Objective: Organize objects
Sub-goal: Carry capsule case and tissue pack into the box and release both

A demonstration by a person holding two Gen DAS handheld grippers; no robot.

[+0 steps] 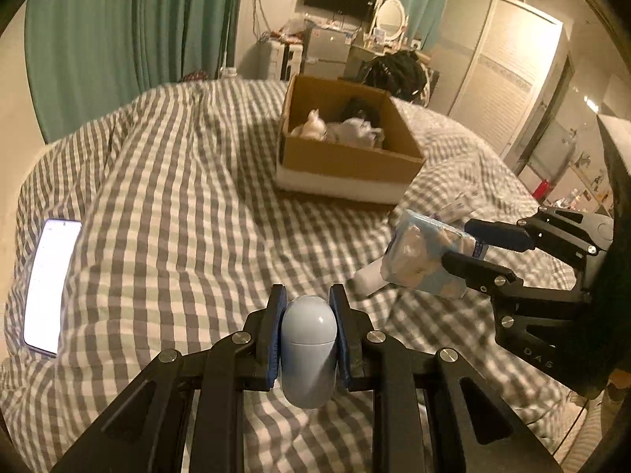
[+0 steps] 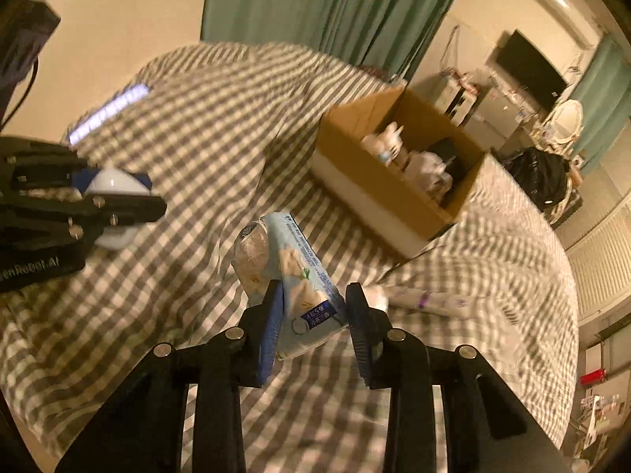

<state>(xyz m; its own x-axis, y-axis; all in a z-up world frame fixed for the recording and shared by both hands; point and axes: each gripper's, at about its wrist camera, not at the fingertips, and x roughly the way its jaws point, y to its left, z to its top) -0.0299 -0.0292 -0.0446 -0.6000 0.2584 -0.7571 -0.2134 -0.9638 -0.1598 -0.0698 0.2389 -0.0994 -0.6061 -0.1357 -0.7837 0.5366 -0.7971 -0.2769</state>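
Note:
My left gripper (image 1: pixel 308 302) is shut on a pale blue capsule-shaped container (image 1: pixel 308 349) and holds it above the checked bedspread (image 1: pixel 177 205). It also shows in the right wrist view (image 2: pixel 114 201) at the left. My right gripper (image 2: pixel 315 295) is shut on a light blue snack packet (image 2: pixel 292 276), lifted over the bed; it shows in the left wrist view (image 1: pixel 426 256) at the right. An open cardboard box (image 1: pixel 347 157) with white and dark items inside sits on the bed ahead; it also shows in the right wrist view (image 2: pixel 394 197).
A lit phone (image 1: pixel 49 283) lies on the bed at the left. A white tube-like item (image 2: pixel 430 299) lies on the bed just beyond my right gripper. Green curtains (image 1: pixel 118 31), a dresser with a mirror (image 1: pixel 390 15) and a wardrobe (image 1: pixel 504 79) stand behind.

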